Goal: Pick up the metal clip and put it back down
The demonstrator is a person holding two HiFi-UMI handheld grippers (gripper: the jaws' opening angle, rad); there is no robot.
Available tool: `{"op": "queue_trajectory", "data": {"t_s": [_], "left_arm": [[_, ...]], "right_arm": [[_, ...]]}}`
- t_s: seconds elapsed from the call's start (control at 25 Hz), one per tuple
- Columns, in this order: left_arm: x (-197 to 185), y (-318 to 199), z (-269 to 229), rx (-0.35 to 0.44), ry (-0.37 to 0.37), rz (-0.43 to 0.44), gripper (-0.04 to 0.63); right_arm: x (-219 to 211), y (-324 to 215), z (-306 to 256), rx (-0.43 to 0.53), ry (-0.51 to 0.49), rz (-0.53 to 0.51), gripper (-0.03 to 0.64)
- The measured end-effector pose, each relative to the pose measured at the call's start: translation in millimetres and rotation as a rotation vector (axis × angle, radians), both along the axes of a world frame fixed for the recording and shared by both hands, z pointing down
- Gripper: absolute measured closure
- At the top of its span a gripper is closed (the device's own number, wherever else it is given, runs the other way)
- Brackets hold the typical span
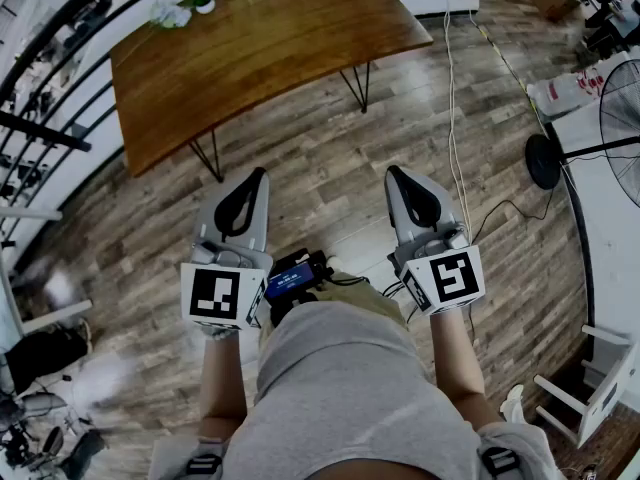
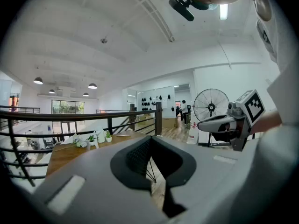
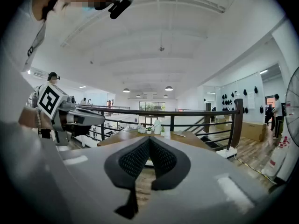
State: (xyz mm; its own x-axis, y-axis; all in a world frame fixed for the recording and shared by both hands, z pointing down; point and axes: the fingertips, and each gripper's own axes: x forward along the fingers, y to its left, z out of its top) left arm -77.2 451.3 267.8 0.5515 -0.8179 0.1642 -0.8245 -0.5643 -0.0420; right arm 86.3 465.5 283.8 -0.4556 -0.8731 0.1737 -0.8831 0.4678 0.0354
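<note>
The left gripper (image 1: pixel 257 178) and right gripper (image 1: pixel 397 176) were both pressed together, empty, held over the floor short of the table (image 1: pixel 260 58). I couldn't make out the clip anywhere. The pick-up looked not yet begun; next meant stepping closer and finding it.

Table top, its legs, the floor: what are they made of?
Table top: looks like wood, warm brown with visible grain and a satin sheen.
Legs: thin dark hairpin rods, probably metal.
Floor: grey-brown planks with seams and glare; wood or wood-look laminate, cannot tell which.
</note>
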Motion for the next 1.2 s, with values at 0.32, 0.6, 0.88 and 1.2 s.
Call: {"op": "queue_trajectory", "data": {"t_s": [0.32, 0.6, 0.88, 1.2], "left_arm": [[2, -1, 2, 0.001, 0.0, 0.006, 0.583], [2, 1, 7, -0.006, 0.015, -0.009, 0.591], [11, 1, 6, -0.029, 0.029, 0.001, 0.534], [30, 4, 3, -0.027, 0.016, -0.005, 0.49]], "right_arm": [[1, -1, 1, 0.003, 0.002, -0.003, 0.618], [-7, 3, 3, 0.033, 0.086, -0.015, 0.617], [2, 0, -1, 0.011, -0.029, -0.018, 0.544], [18, -3, -2, 0.011, -0.057, -0.033, 0.488]]}}
